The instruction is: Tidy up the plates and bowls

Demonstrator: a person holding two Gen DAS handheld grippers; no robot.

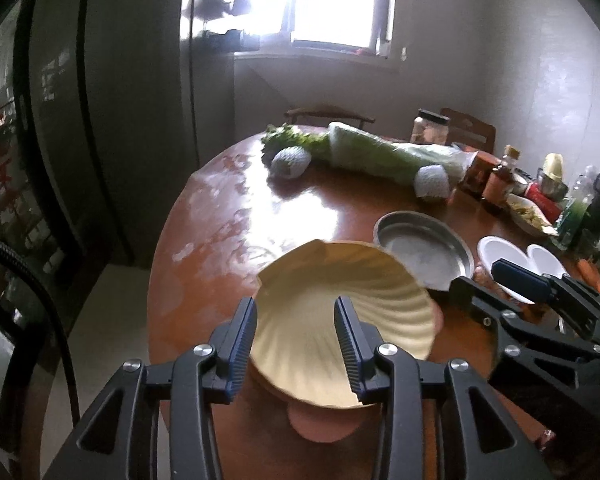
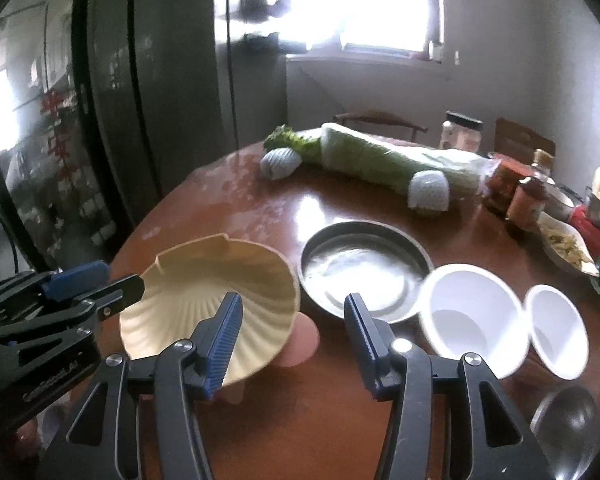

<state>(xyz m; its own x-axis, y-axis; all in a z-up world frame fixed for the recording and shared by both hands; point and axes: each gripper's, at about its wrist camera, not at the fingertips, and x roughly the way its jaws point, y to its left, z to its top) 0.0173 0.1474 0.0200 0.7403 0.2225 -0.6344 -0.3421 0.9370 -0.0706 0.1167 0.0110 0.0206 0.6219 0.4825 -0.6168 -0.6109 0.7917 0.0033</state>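
A cream shell-shaped plate [image 1: 340, 300] hangs tilted over the near part of the round wooden table [image 1: 292, 200]. My left gripper [image 1: 296, 332] is shut on its near rim, one finger inside the dish and one outside. In the right wrist view the same plate [image 2: 204, 292] shows with my left gripper [image 2: 122, 276] at its left rim. My right gripper [image 2: 292, 328] stands open; its left finger overlaps the plate's right edge without pressing on it. A pink round thing [image 2: 300, 344] lies under the plate, mostly hidden. A metal plate [image 2: 364, 268] and two white bowls [image 2: 472, 320] [image 2: 556, 328] sit to the right.
A wrapped cabbage [image 2: 380, 160] lies across the far side of the table. Jars and bottles [image 2: 528, 196] crowd the right edge. A metal ladle [image 2: 568, 412] lies at the near right. A dark fridge [image 2: 148, 100] stands on the left, and a chair [image 2: 380, 120] behind the table.
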